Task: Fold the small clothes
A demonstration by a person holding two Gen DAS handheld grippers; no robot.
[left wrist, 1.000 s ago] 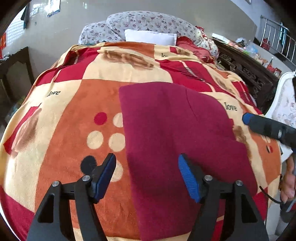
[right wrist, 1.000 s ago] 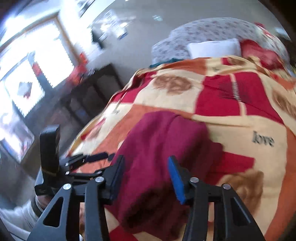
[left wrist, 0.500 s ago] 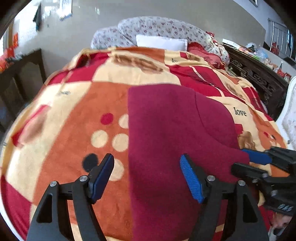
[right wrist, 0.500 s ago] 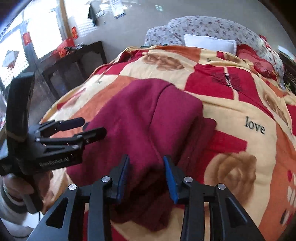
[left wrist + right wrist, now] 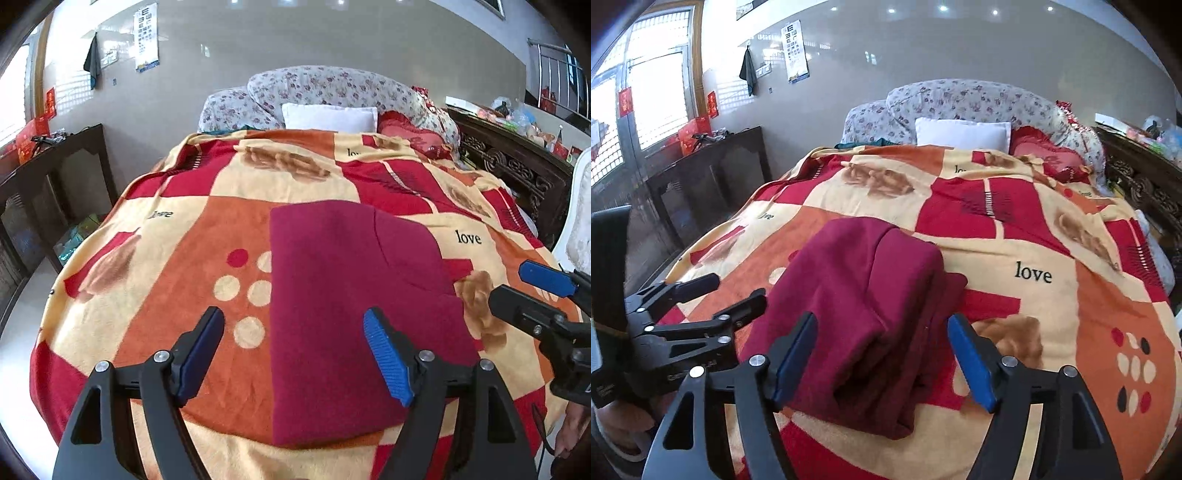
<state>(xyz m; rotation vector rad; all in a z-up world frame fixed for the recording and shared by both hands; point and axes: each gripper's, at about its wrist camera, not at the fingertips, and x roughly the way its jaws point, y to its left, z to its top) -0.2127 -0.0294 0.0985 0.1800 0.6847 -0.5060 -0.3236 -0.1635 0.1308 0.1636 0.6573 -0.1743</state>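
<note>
A dark red folded garment (image 5: 347, 306) lies flat on a patterned red, orange and cream blanket (image 5: 184, 258) covering a bed. It also shows in the right wrist view (image 5: 864, 314), thick at its near edge. My left gripper (image 5: 295, 358) is open and empty, held above the garment's near left part. My right gripper (image 5: 882, 354) is open and empty, held above the garment's near right edge. The right gripper also shows in the left wrist view (image 5: 532, 291), to the right of the garment. The left gripper also shows in the right wrist view (image 5: 713, 295), to the left of the garment.
Floral pillows (image 5: 332, 92), a white pillow (image 5: 328, 116) and a red cushion (image 5: 410, 129) lie at the head of the bed. A dark wooden table (image 5: 44, 173) stands left of the bed. A carved dark cabinet (image 5: 517, 166) with clutter stands on the right.
My right gripper closed partly over the garment's right edge, then opened wide and drew back. Both cameras have pulled back and tilted up. The garment lies flatter.
</note>
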